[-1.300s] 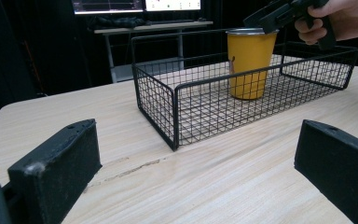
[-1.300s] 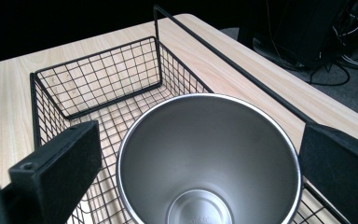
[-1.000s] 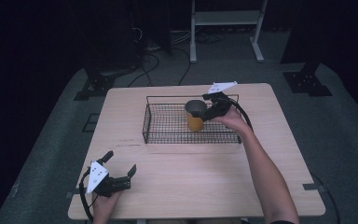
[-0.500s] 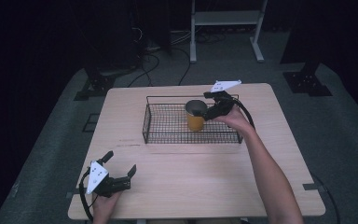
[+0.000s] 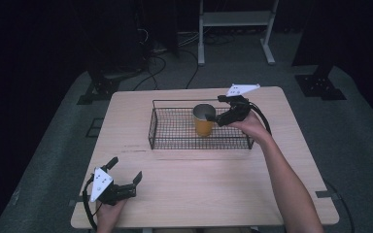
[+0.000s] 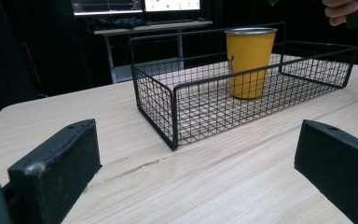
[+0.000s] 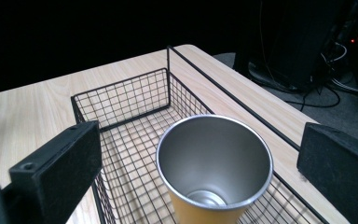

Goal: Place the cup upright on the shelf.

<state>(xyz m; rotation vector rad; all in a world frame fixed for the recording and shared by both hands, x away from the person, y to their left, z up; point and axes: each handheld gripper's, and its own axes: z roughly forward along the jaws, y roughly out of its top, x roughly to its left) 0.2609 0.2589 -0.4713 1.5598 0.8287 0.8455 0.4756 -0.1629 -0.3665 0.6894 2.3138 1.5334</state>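
Observation:
A yellow cup [image 5: 204,122] with a bare steel inside stands upright in the black wire basket [image 5: 175,144] at the middle of the wooden table [image 5: 209,189]. My right gripper [image 5: 217,110] hovers at the cup's right side, open. In the right gripper view the cup [image 7: 214,163] sits below and between the spread jaws, untouched and empty. My left gripper [image 5: 125,169] rests low near the table's front left corner, open and holding nothing. Its view looks across the wood to the basket [image 6: 172,93] and the cup [image 6: 249,60].
The basket's walls rise around the cup on all sides. A person's forearm [image 5: 284,179] crosses the right half of the table. Beyond the far edge are a metal stand [image 5: 235,19], cables and dark floor.
My right gripper has drifted slightly to the right, away from the cup. The cup stays upright in the basket. The left gripper has not moved.

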